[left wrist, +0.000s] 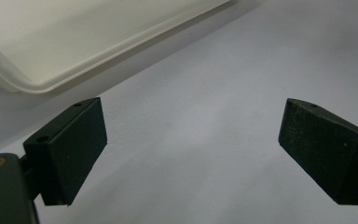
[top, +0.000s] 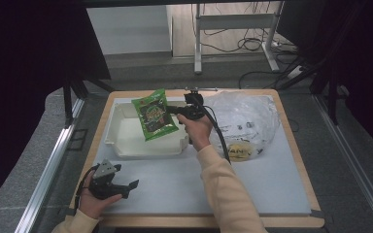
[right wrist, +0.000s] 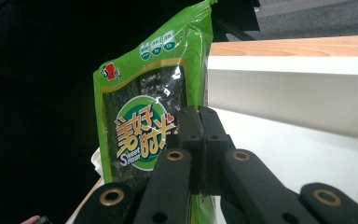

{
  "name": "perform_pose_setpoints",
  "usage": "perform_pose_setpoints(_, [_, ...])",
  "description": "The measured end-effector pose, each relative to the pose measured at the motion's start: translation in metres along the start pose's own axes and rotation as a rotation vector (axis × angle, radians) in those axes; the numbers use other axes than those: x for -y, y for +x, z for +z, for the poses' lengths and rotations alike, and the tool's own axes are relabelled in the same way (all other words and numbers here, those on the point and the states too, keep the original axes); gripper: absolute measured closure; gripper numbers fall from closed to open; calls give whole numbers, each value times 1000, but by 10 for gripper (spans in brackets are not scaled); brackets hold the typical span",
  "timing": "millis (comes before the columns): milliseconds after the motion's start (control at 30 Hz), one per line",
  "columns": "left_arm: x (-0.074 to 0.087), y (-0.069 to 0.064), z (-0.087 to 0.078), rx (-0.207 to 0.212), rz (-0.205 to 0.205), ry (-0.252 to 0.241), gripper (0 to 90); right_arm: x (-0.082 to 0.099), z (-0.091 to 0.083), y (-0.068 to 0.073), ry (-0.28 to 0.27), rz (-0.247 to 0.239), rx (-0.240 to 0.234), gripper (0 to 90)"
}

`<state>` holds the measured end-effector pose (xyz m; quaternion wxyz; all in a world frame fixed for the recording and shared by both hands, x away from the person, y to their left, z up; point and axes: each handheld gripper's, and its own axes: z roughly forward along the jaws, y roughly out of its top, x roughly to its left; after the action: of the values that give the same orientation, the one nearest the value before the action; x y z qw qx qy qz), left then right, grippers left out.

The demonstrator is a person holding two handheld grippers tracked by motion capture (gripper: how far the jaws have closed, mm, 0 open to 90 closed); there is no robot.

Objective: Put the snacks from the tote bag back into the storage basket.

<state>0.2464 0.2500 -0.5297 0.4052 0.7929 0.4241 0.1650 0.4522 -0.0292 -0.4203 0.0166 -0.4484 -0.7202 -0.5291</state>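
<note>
My right gripper (top: 175,109) is shut on the edge of a green snack packet (top: 154,114) and holds it in the air over the white tray (top: 121,148). In the right gripper view the packet (right wrist: 144,112) stands upright, its label facing me, with the black jaws pressed together on its right edge (right wrist: 199,126). My left gripper (top: 128,187) rests low at the near left of the table, open, with nothing between its fingers (left wrist: 74,149); under it lies only the bare grey mat (left wrist: 205,130).
A crumpled clear plastic bag (top: 243,121) with a yellow packet (top: 240,151) inside lies right of the tray. The tray's corner (left wrist: 37,86) shows just beyond the left gripper. The table's wooden edge (top: 209,221) runs along the front.
</note>
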Motion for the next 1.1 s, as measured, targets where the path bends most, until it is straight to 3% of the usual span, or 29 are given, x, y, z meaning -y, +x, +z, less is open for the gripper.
perform_pose_setpoints(1100, [0, 0, 0, 6, -9, -3, 79, 6, 41, 12, 45, 3, 21, 897])
